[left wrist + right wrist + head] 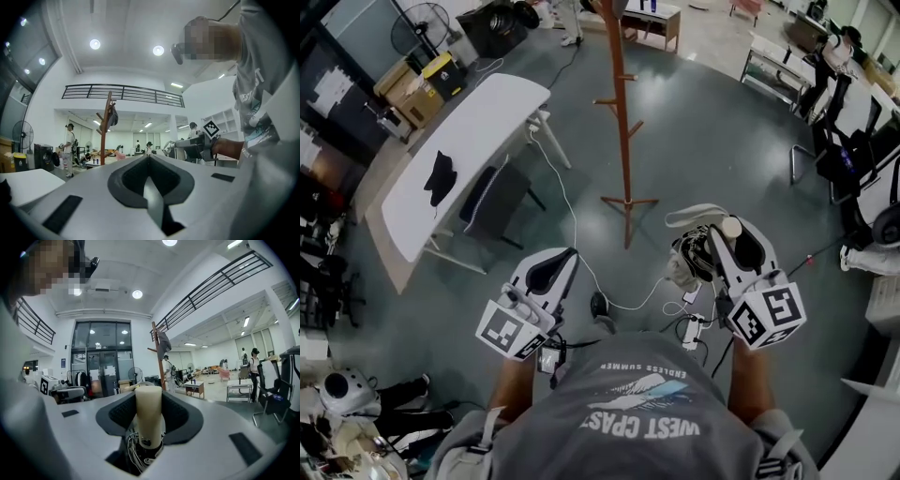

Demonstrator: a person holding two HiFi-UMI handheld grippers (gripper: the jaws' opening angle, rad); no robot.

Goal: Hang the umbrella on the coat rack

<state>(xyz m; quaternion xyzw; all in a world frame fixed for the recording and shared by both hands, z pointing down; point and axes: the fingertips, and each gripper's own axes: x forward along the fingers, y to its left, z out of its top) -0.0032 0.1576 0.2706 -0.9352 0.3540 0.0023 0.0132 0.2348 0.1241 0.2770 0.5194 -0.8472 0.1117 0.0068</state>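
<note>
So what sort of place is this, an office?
Probably a big open lab or workshop, not an office: cables trail over the grey floor, a white table stands by stacked boxes, and a balcony railing runs overhead.

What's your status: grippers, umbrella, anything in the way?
Left gripper jaws shut, empty. Right gripper shut on umbrella handle. Coat rack ahead, umbrella not yet hung. White cable lies near its base.

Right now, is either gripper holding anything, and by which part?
The right gripper holds the folded umbrella by its cream handle, upright between the jaws. The left gripper is shut on nothing.
</note>
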